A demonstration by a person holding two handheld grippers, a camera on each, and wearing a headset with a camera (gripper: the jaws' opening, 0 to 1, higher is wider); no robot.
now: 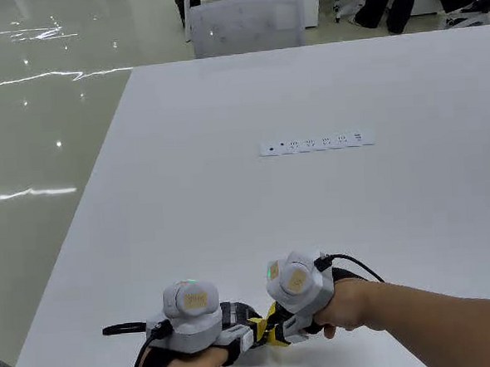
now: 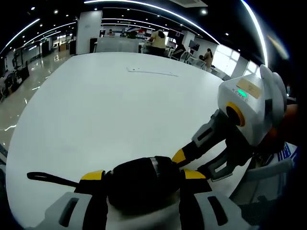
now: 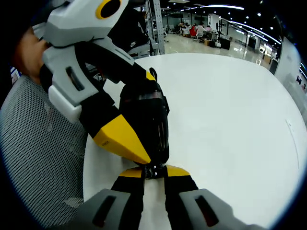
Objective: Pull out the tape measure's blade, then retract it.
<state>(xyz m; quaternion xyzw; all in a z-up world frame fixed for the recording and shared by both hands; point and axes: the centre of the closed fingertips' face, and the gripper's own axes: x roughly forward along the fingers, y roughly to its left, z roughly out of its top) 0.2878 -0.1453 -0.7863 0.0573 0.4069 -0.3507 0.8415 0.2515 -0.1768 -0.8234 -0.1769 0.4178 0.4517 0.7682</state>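
Both grippers are met at the bottom centre of the head view, where the black tape measure (image 1: 236, 315) is clamped by its case between the left gripper (image 2: 143, 175)'s jaws. The right gripper (image 3: 154, 172)'s 2 jaws are pinched nearly together on the blade tip (image 3: 153, 168) at the case mouth. The case is probably best kept still and the tip drawn straight out, untwisted, lest it slip.

Looks like an open-plan office or lab hall. Has a wide white desk (image 1: 226, 151) with a white power strip (image 1: 317, 143) toward 1 o'clock, glossy pale floor (image 1: 40, 96) off at 10 o'clock, and a grey chair back (image 1: 248, 24) at 12 o'clock. Lit by long ceiling light strips (image 2: 144, 7) (round spotlights too), with people (image 2: 158, 39) among distant furniture.
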